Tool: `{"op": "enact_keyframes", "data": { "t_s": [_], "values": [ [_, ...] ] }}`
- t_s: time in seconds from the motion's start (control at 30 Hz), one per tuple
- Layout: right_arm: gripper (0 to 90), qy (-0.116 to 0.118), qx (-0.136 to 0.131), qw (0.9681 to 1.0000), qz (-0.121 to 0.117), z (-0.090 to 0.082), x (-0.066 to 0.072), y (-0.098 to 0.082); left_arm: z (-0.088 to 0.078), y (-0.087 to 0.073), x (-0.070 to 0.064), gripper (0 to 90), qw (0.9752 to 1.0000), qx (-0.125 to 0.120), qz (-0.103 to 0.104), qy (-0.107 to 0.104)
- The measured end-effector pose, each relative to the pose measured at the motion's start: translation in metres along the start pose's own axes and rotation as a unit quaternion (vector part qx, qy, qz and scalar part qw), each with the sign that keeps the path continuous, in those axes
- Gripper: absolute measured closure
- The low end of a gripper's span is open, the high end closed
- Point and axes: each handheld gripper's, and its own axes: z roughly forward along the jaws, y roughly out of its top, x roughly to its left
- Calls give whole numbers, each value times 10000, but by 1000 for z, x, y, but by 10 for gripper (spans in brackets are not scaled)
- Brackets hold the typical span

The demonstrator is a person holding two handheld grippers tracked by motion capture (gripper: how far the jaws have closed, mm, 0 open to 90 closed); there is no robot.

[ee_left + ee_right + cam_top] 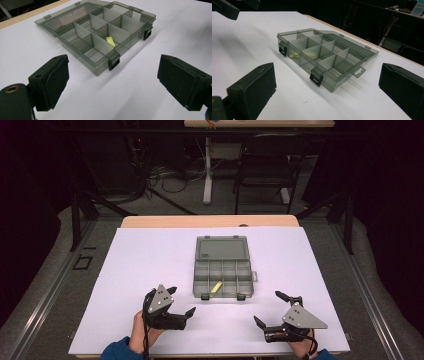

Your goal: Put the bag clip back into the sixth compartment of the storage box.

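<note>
Grippers are held near the table's [150, 255] front edge, left gripper [181, 301] and right gripper [267, 309] both spread apart and empty. Between them, toward the centre, an open compartment box [223, 270] is seen.

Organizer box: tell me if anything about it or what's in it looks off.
Nothing stands out. The organizer box lies flat on the white table, lid folded open behind it, dividers upright. One small yellow piece leans tilted in a front compartment. Both latches hang free. Left gripper and right gripper sit open, clear of it.
</note>
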Motion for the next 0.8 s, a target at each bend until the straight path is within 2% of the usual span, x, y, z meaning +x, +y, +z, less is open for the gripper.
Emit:
{"op": "enact_keyframes", "data": {
  "t_s": [0.43, 0.8],
  "values": [
    [6, -7, 7, 10000, -4, 0, 0, 0, -23, -24, 16, 104, 9994, -69, -260, 203],
    [6, -2, 16, 10000, -8, 1, 1, 0, -40, -46, 21, 103, 9988, -146, -322, 336]
  ]
}}
